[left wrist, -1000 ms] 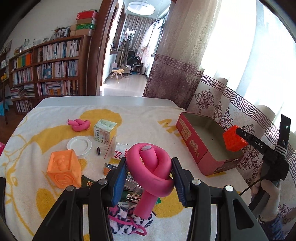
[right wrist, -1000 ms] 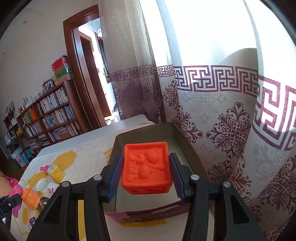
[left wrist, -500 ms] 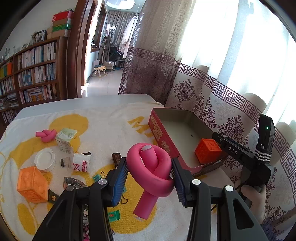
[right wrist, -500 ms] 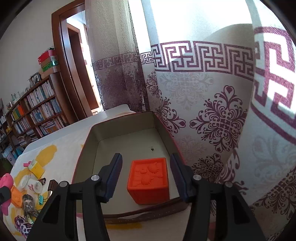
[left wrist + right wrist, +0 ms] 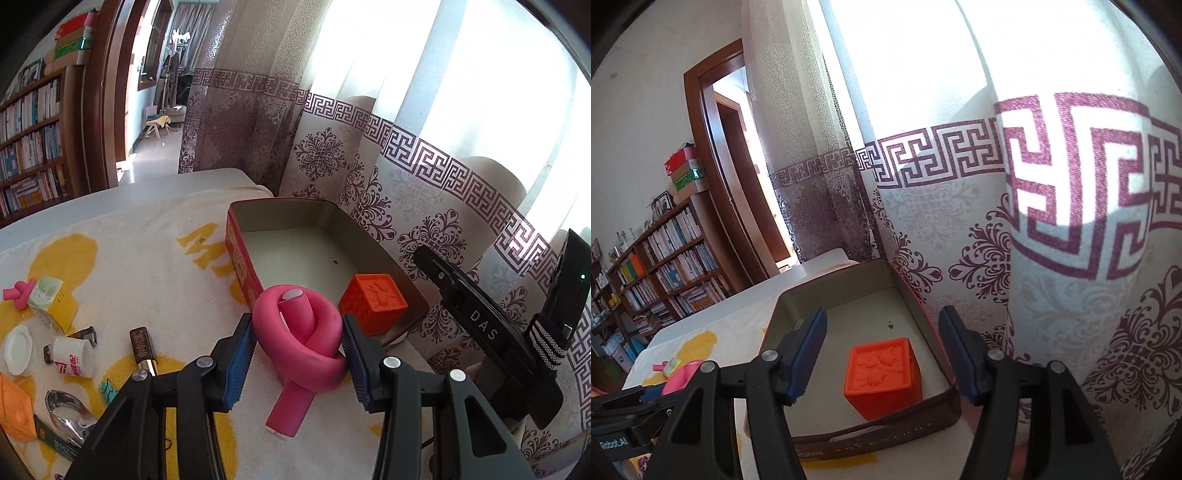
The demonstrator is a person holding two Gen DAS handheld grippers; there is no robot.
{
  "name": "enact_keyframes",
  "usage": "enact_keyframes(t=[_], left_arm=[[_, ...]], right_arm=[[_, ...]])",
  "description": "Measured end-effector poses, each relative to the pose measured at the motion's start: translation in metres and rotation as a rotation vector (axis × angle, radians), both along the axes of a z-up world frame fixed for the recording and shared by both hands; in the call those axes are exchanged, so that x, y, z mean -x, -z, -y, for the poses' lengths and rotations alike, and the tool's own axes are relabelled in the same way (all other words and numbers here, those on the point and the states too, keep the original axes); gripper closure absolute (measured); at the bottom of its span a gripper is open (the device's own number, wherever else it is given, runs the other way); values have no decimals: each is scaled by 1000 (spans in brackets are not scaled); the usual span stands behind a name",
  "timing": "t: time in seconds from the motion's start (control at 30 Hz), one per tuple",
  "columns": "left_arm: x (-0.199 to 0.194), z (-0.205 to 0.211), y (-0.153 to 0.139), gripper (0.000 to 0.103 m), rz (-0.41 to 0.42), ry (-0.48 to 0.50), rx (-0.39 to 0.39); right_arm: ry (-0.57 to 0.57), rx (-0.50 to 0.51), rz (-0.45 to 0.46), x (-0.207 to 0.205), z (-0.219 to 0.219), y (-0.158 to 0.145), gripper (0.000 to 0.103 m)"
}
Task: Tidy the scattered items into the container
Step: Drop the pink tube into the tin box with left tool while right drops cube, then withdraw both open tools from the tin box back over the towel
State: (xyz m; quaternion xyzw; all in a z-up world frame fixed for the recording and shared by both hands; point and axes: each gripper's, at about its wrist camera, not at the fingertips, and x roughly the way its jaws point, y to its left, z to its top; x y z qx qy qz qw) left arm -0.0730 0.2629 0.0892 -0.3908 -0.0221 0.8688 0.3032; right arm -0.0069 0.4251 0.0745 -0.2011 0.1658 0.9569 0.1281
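Note:
My left gripper [image 5: 298,354] is shut on a knotted pink foam roller [image 5: 301,343], held above the cloth just left of the red tin box [image 5: 242,254]. An orange-red embossed cube [image 5: 373,302] rests on the box floor at its near end, also seen in the right wrist view [image 5: 882,374]. My right gripper [image 5: 881,350] hovers over that cube with its jaws opening; the pads stand clear of the cube's sides. In the left wrist view the right gripper's body [image 5: 491,332] sits at the box's near right corner.
Scattered on the yellow-patterned cloth [image 5: 147,258]: a small pink knot [image 5: 18,293], a pale green carton [image 5: 50,301], a white lid [image 5: 16,349], a white cup [image 5: 72,356], a brown tube [image 5: 142,349], an orange block [image 5: 14,410], a metal clip [image 5: 68,413]. Patterned curtains [image 5: 406,177] hang behind the box.
The right gripper let go of the orange-red cube, which now sits in the box, and its jaws widened. The left gripper carried the pink roller right, toward the box.

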Motion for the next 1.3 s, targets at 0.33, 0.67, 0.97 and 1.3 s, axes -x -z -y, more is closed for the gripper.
enact_keyframes(t=[0.33, 0.67, 0.97, 1.3], left_arm=[[17, -38, 8, 50, 27, 42, -21], [23, -17, 14, 17, 52, -43, -35], [13, 0, 8, 18, 3, -81, 14], [7, 39, 7, 17, 1, -154, 24]], right_arm=[[25, 21, -6, -2, -7, 2, 25], [34, 30, -8, -5, -12, 3, 24], [30, 10, -2, -6, -8, 4, 24], [-8, -66, -15, -6, 11, 2, 24]])
